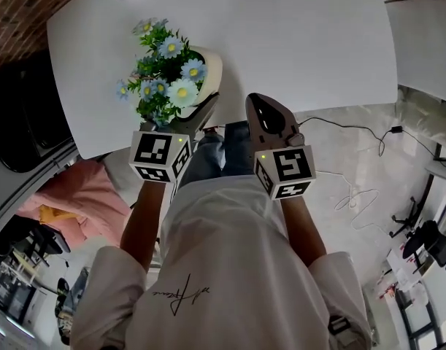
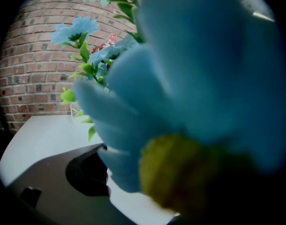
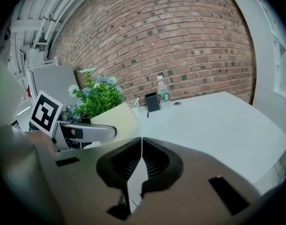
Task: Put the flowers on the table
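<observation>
Pinching the pot (image 1: 211,67) of flowers (image 1: 168,71) by its rim at the table (image 1: 295,35) edge with left gripper (image 1: 203,109), forearm reaching forward; right gripper (image 1: 259,106) level just beside, jaws pressed together, empty.

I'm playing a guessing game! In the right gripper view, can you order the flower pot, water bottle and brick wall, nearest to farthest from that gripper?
1. flower pot, close by on the left.
2. water bottle, at the far edge of the table.
3. brick wall, behind everything.
</observation>
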Demonstrator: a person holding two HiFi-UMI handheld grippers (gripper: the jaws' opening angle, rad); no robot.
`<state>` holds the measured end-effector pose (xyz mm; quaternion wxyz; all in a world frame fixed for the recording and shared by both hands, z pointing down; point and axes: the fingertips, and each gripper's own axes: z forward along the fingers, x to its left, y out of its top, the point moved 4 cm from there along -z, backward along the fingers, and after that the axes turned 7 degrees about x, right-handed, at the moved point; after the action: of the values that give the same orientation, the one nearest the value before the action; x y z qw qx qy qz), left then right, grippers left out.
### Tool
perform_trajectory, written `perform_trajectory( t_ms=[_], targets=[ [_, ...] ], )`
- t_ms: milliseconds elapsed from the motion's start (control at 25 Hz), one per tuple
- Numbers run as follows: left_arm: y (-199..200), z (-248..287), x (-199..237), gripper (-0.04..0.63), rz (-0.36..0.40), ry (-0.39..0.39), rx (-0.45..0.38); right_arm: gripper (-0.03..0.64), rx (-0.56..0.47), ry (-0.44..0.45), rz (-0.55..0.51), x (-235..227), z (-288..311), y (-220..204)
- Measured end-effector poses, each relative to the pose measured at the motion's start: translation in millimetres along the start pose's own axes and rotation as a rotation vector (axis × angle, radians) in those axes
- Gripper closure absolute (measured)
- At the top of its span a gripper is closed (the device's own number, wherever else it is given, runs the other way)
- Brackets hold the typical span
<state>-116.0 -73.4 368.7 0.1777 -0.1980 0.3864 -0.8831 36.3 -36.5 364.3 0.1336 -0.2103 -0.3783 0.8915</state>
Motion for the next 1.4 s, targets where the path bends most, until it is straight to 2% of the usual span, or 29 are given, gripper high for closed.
perform_trajectory(
  t_ms=[760, 1400],
  targets=[
    [5.2, 49.3, 17.2, 0.103, -0.034, 0.067, 0.027, 0.591, 0.078, 0.027, -0.008, -36.9, 19.3, -9.2],
    [10.9, 97.3, 17.3, 0.103, -0.028, 0.099, 0.053, 0.591, 0.067, 0.042, 0.041, -87.2, 24.1, -10.8]
  ],
)
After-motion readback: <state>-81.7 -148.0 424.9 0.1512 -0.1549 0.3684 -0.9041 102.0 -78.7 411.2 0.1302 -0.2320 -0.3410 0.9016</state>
